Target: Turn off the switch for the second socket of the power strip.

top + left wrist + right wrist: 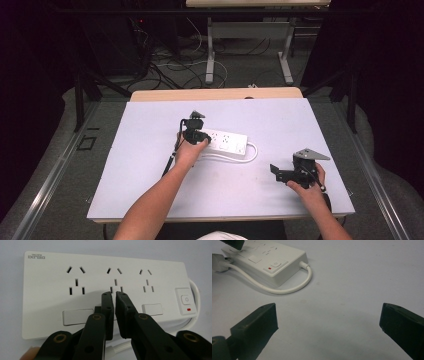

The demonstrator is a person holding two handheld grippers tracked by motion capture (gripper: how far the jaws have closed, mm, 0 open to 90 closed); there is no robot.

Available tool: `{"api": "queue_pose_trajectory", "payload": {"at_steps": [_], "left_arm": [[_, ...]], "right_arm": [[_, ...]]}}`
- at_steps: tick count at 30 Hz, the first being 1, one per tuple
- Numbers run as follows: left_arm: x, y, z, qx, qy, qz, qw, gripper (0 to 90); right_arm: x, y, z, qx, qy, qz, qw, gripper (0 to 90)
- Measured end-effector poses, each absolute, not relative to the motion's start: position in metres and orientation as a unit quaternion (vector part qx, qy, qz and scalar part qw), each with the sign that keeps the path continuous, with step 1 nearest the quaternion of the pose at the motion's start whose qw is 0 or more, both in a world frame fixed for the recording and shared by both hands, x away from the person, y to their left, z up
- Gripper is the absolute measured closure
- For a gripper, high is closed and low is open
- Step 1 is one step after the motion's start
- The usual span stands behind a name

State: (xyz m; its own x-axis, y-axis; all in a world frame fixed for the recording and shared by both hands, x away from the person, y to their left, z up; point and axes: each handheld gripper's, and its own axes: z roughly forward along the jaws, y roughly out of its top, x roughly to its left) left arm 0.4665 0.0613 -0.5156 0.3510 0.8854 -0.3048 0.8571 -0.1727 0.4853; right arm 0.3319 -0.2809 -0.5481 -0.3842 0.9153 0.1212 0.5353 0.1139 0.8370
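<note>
A white power strip (227,142) lies flat near the middle of the table, with three socket groups and a switch (186,300) with a red mark at its right end. My left gripper (196,135) points down over the strip's left part. In the left gripper view its jaws (115,293) stand almost together in front of the middle socket group of the power strip (45,290), with nothing seen between them. My right gripper (276,172) rests low at the right front, open wide (328,317), empty, and aimed toward the power strip (287,262).
The strip's white cable (287,291) loops out from the switch end and runs back along its near side to a white plug (218,261). The pale table top (150,190) ends at a wooden edge at the back. Desk legs and cables stand on the floor beyond.
</note>
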Motion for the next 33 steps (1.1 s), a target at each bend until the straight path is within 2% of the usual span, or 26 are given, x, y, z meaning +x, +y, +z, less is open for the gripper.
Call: {"api": "queue_pose_trajectory", "payload": {"at_steps": [33], "left_arm": [[0.4663,0.0608,-0.5171,0.771,0.565,0.029,0.292,88.3]], "right_arm": [[0.3329,-0.2793,-0.5488,0.503,0.717,0.428,0.221,1.0]]}}
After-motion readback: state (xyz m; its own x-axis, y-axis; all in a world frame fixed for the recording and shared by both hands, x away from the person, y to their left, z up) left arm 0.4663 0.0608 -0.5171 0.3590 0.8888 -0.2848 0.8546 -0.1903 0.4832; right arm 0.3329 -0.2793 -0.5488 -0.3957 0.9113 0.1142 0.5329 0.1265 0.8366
